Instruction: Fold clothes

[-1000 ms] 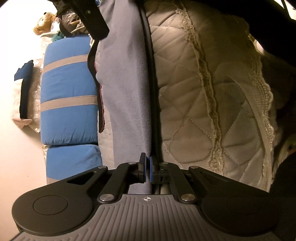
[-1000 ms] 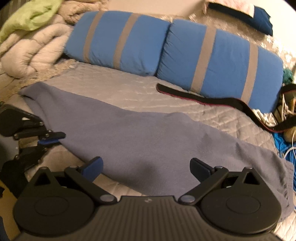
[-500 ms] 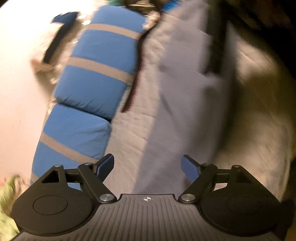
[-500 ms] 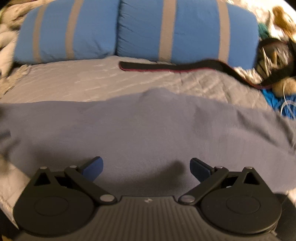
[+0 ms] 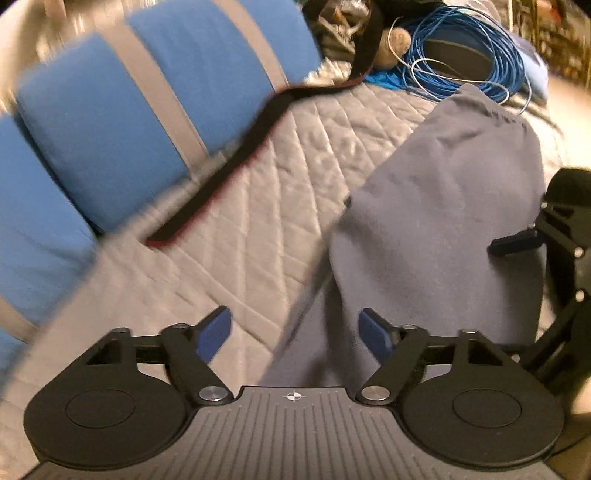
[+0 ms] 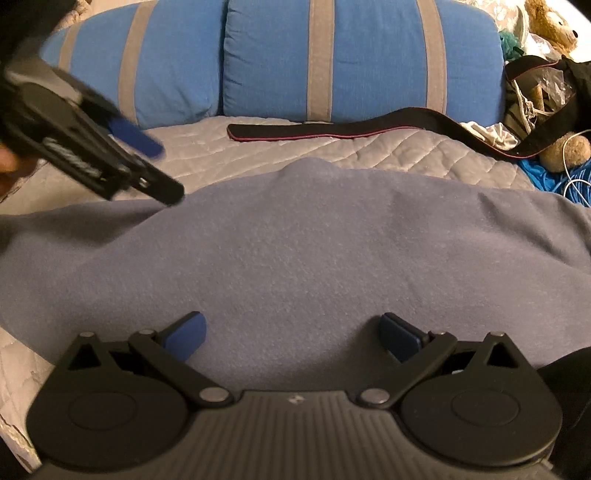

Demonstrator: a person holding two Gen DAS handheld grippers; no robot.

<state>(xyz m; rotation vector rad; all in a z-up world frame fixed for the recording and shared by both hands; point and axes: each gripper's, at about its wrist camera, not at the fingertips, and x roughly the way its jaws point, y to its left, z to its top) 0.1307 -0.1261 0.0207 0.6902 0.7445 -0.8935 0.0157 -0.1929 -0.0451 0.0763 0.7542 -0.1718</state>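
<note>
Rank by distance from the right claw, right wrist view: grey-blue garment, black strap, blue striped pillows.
1. grey-blue garment: spread directly under and ahead of the open right claw.
2. black strap: lying on the quilt beyond the garment.
3. blue striped pillows: farthest, behind the strap.

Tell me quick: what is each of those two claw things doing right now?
Left gripper: open, holding nothing, jaws just narrowed slightly.
Right gripper: open, empty, over the grey-blue garment.

A home bedroom: quilted bedspread (image 6: 369, 147), blue striped pillows (image 6: 362, 59), a teddy bear (image 6: 554, 26).
</note>
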